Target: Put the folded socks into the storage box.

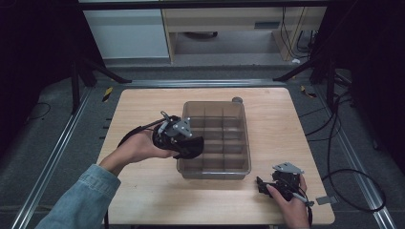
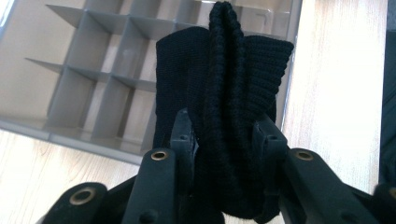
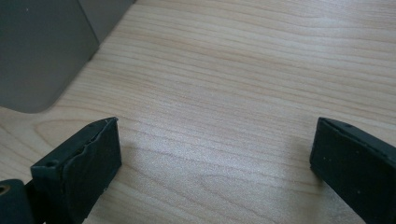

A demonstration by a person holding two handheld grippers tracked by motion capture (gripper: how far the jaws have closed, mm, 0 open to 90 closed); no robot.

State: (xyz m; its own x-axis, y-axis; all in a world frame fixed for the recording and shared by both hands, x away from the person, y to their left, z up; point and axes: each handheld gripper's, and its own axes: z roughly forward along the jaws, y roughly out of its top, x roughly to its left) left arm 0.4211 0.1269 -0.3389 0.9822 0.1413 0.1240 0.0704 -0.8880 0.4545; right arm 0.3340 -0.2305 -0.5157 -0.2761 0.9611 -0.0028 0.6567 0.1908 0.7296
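Note:
A clear grey plastic organizer box with divider cells stands in the middle of the wooden table. My left gripper hovers at the box's left wall, shut on a folded black knit cloth that sticks up between its jaws, above the box's compartments. The cloth hangs over the box's left rim. My right gripper is open, low over bare wood near the box's front right corner. In the high view the right gripper sits at the table's front right.
A small grey round object lies behind the box's far right corner. Cables trail off the table's right side. Metal rails run along both sides of the table on the floor.

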